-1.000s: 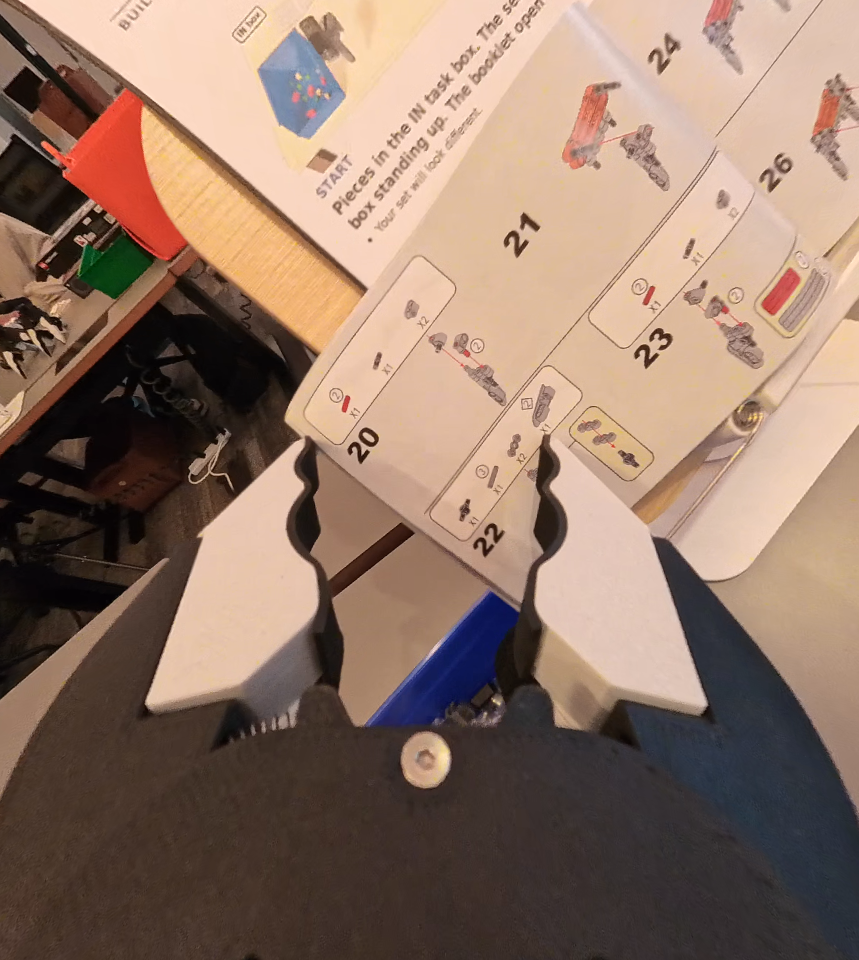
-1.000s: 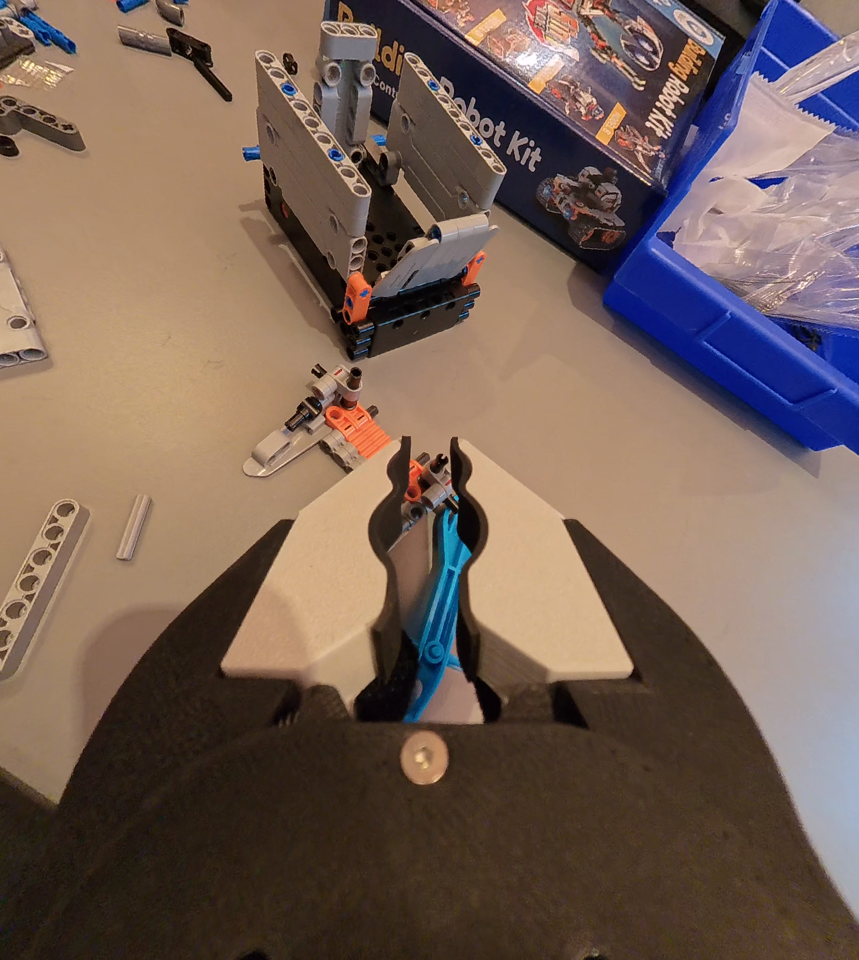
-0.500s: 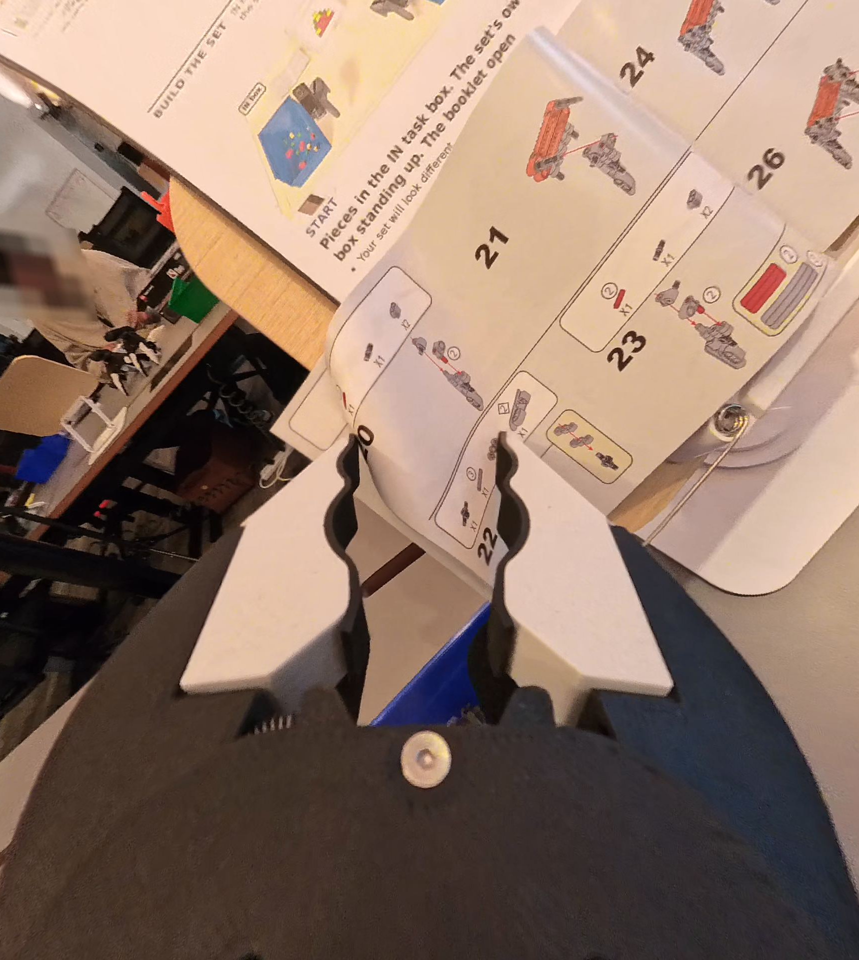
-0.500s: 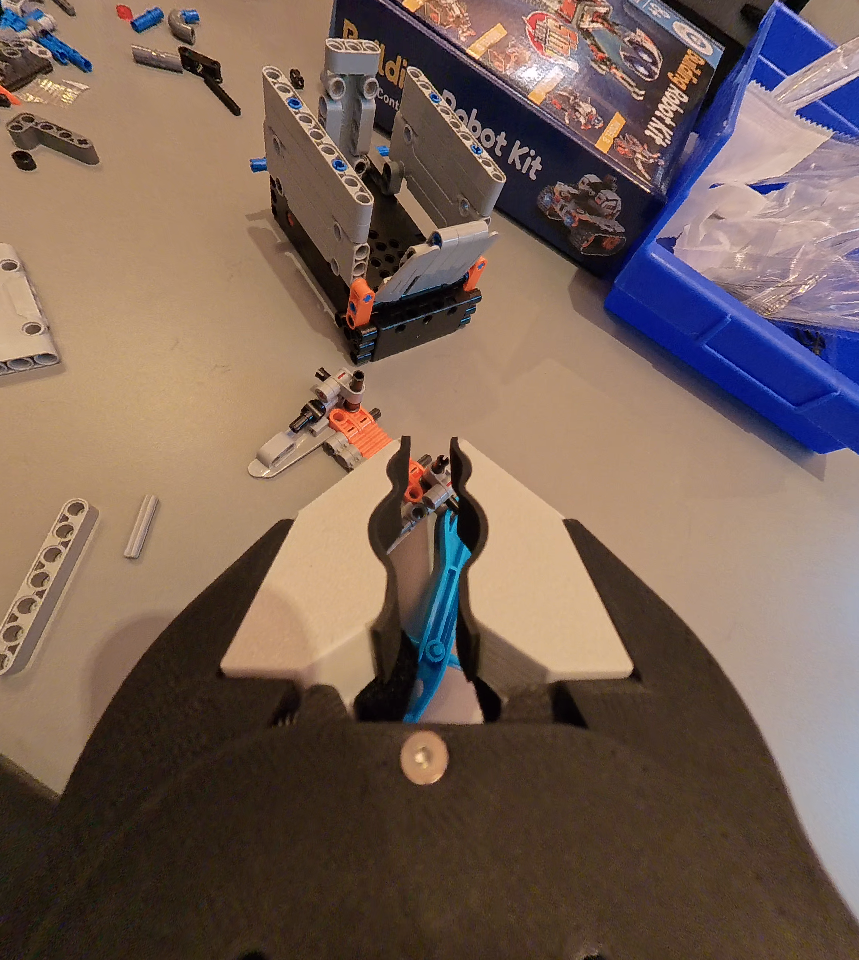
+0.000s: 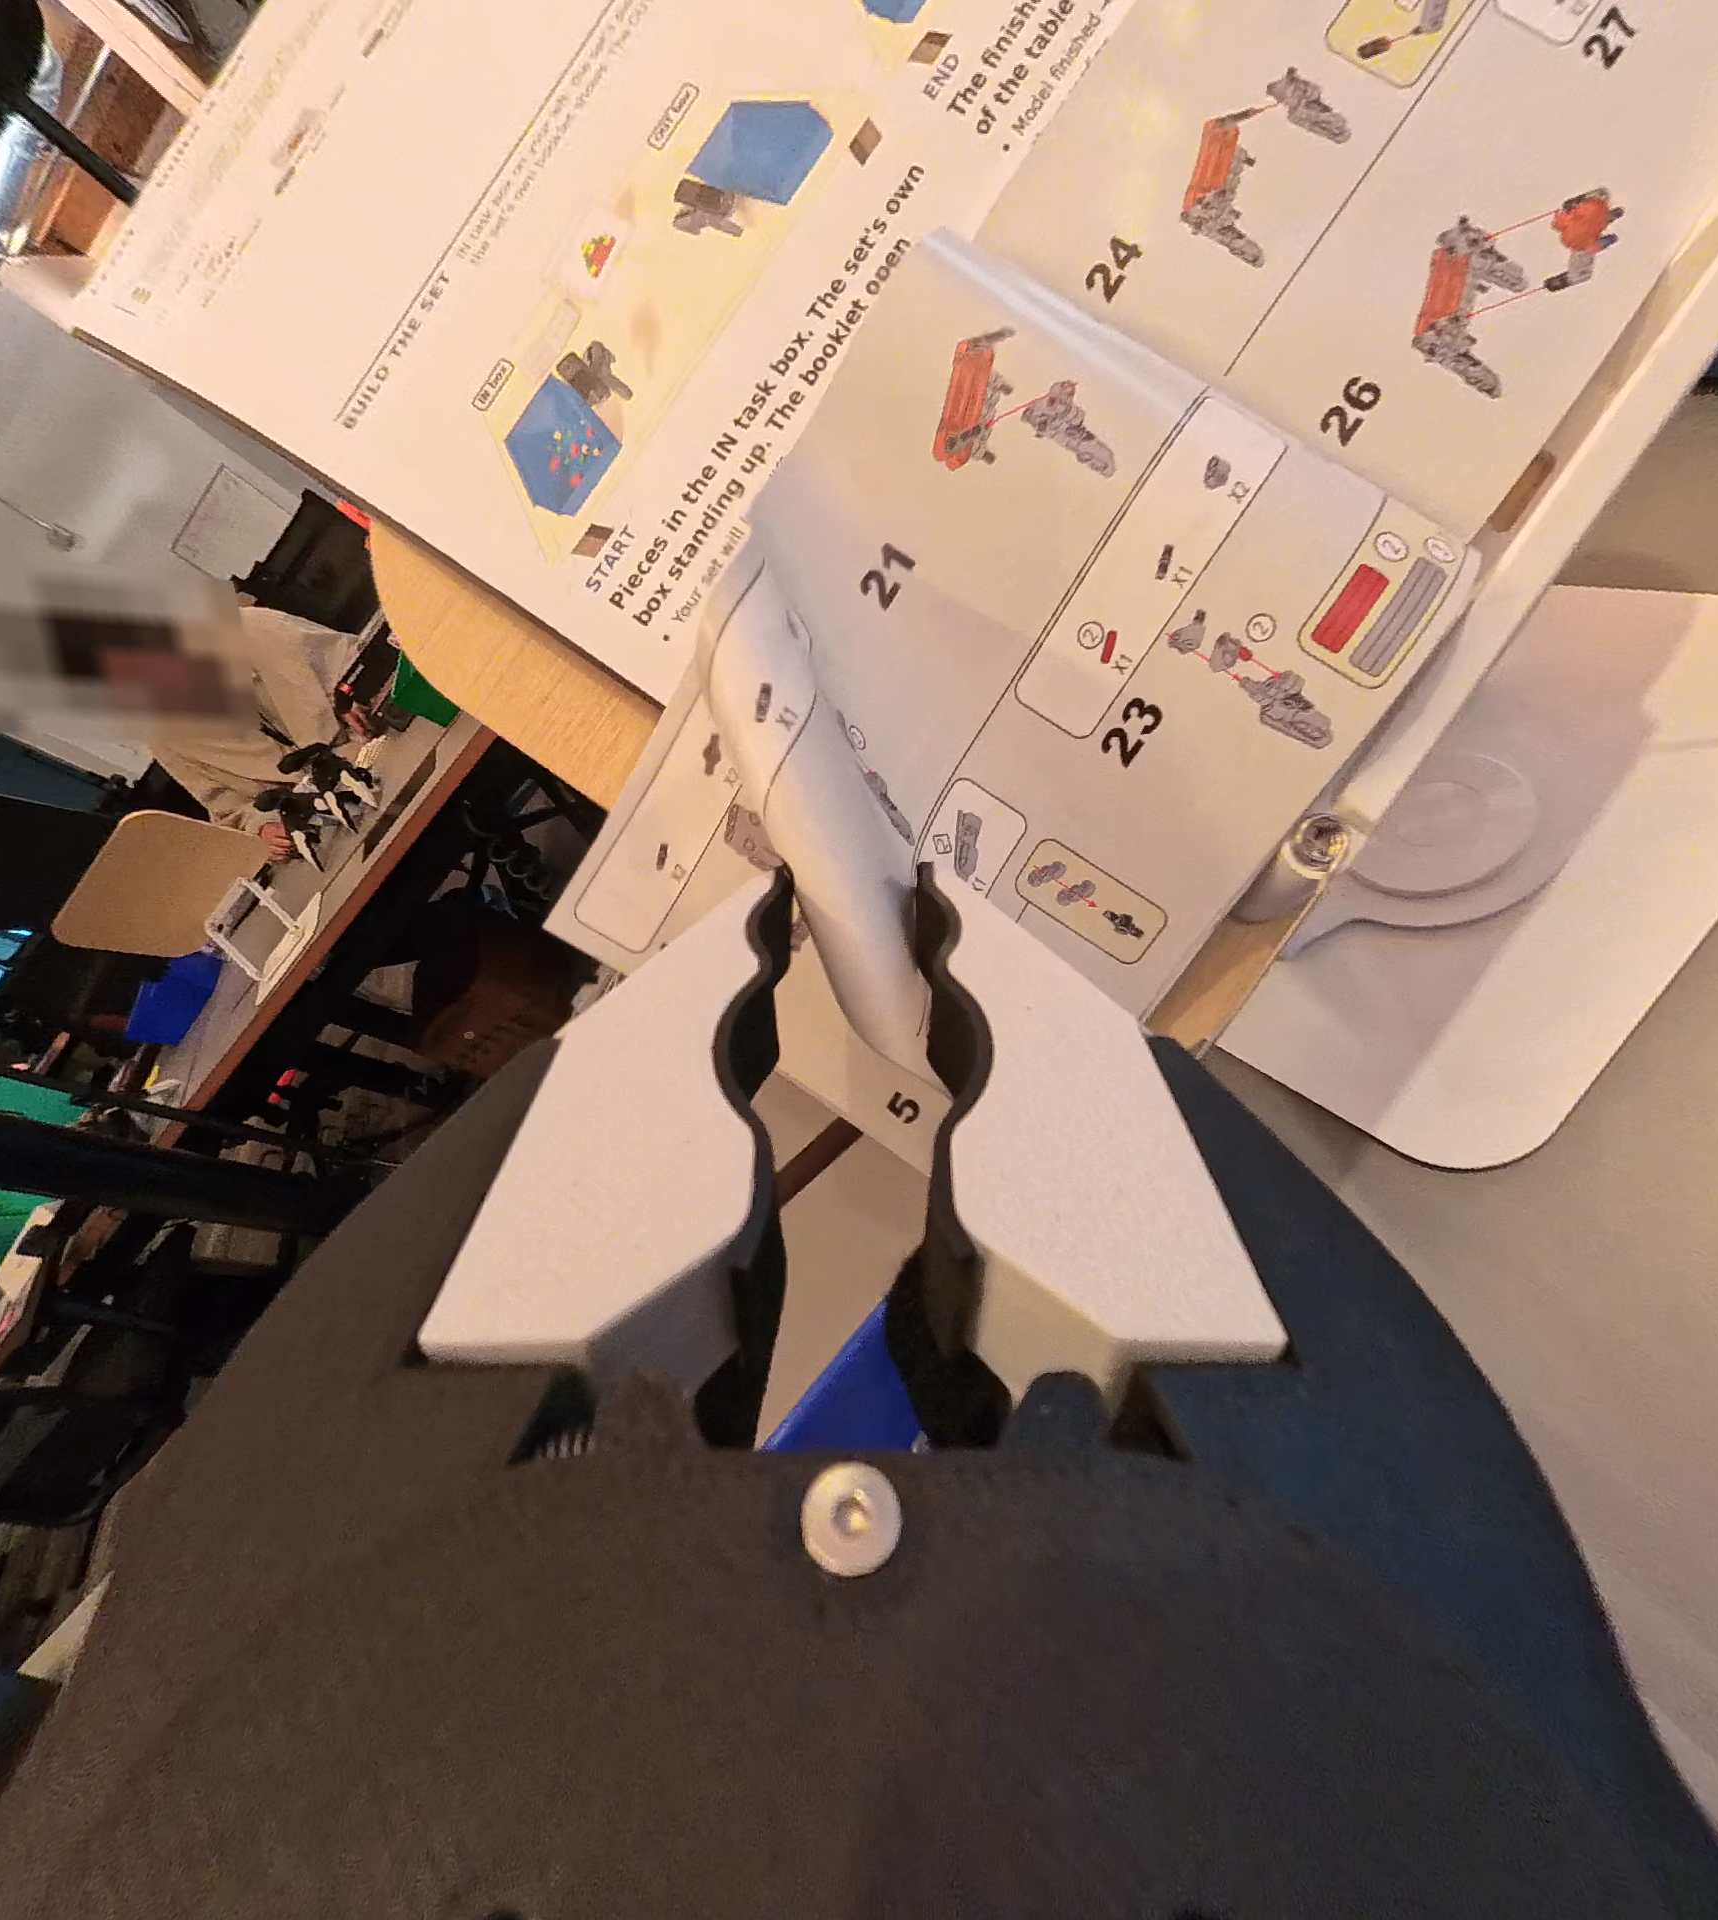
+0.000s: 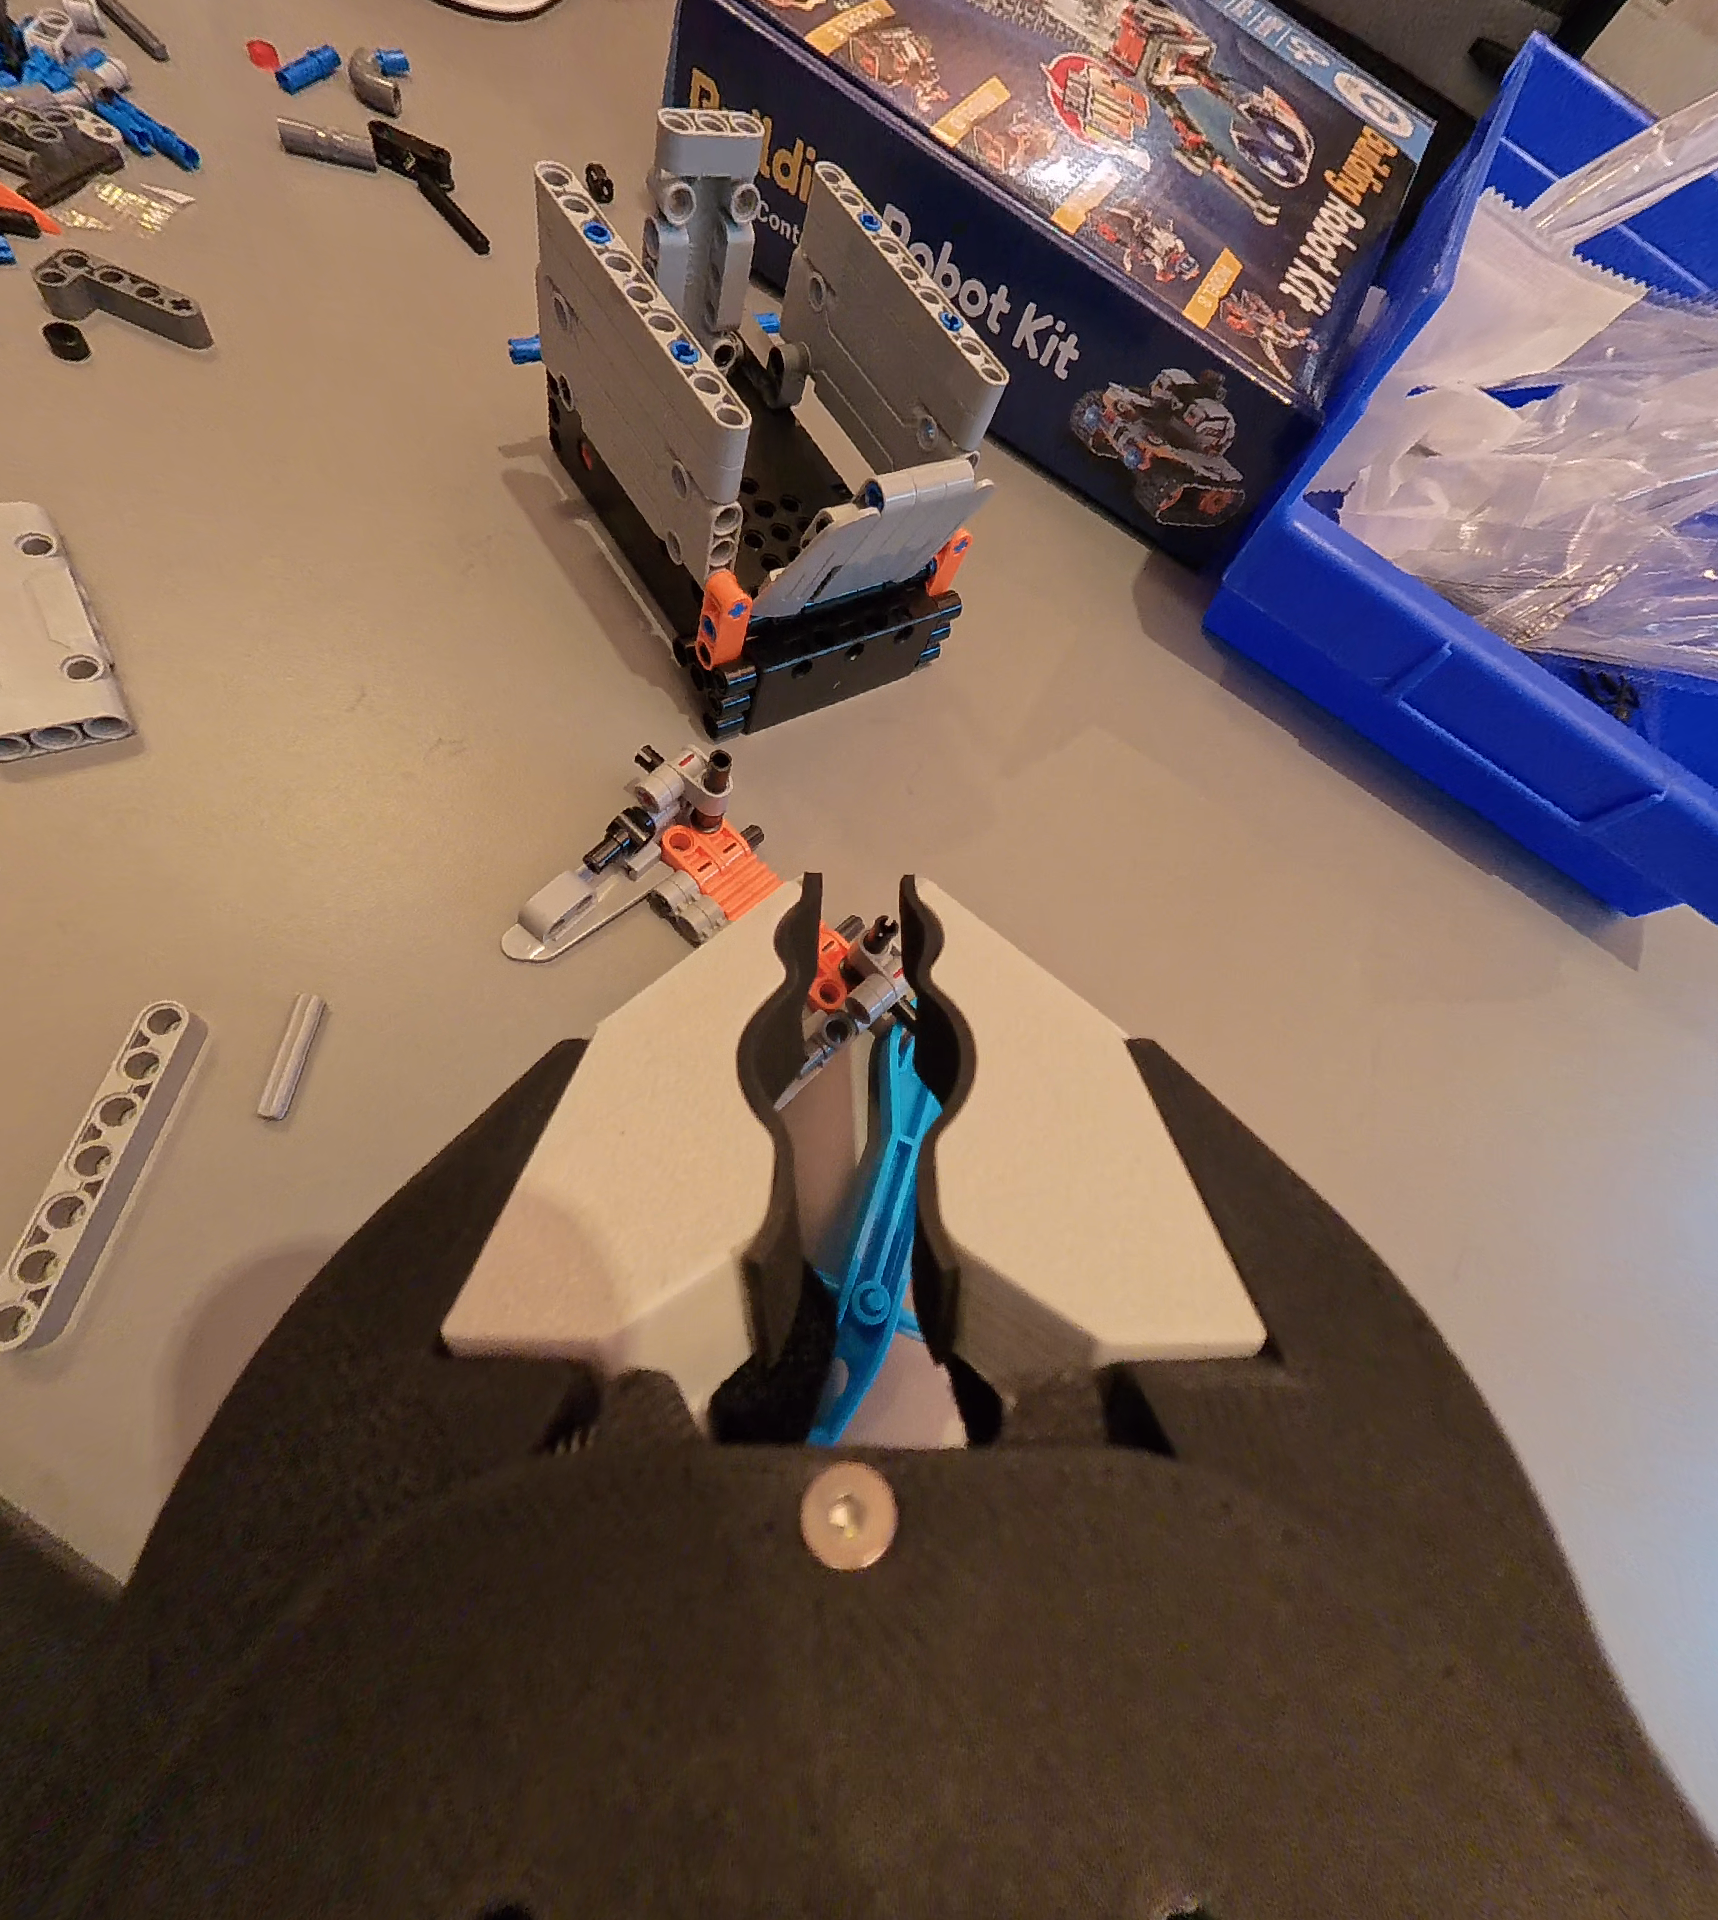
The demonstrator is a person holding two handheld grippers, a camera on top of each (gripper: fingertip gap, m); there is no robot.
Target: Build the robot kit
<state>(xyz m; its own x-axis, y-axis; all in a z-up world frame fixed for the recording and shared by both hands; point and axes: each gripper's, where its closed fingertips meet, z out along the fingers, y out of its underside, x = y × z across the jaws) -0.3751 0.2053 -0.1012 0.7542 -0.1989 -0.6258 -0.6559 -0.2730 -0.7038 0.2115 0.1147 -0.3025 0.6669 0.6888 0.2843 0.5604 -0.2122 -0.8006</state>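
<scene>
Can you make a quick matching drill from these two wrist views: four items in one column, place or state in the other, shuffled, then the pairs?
Items
1. booklet page
2. blue tool
3. grey-and-black brick build
4. clear plastic bags

Place or state
A. standing on the table in front of the dark blue kit box
B. curled over between the left gripper's fingers
C. piled in the blue bin
D. clamped in the right gripper with a small orange-and-grey assembly

Pairs: 1-B, 2-D, 3-A, 4-C
</scene>
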